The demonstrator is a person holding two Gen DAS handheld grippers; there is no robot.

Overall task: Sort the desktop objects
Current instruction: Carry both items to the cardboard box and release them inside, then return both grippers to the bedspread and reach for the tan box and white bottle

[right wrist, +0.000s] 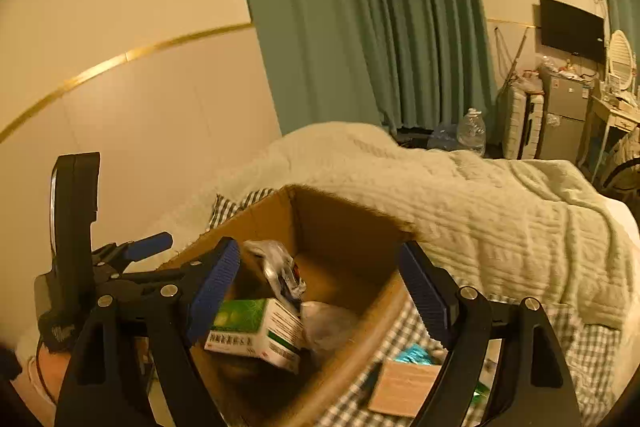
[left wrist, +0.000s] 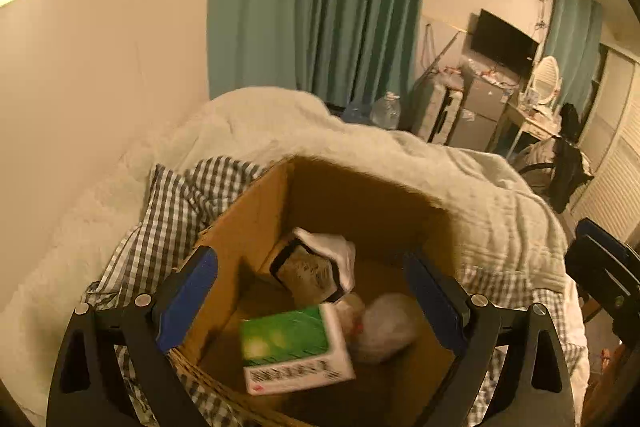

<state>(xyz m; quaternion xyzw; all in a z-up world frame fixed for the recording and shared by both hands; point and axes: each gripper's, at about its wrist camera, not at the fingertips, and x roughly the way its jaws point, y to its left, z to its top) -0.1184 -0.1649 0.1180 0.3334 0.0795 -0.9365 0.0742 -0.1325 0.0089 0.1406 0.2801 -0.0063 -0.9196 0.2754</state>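
Note:
An open cardboard box [left wrist: 248, 227] [right wrist: 340, 223] stands on a bed. Inside it lie a green and white carton [left wrist: 288, 339] [right wrist: 248, 323], a white and black packet [left wrist: 316, 267] and a crumpled clear bag [left wrist: 384, 327] [right wrist: 324, 323]. My left gripper [left wrist: 308, 259] hangs open over the box; the carton lies below, free of its blue pads. My right gripper [right wrist: 318, 249] is open above the box's right rim with nothing between its pads. One blue finger [right wrist: 150, 245] of the left gripper shows at the left in the right wrist view.
The box rests on a checked cloth [left wrist: 180, 195] with a white blanket [left wrist: 400, 163] bunched behind it. To the right of the box, a small brown card box [right wrist: 404, 387] and a teal packet [right wrist: 414, 353] lie on the cloth. A wall stands close on the left.

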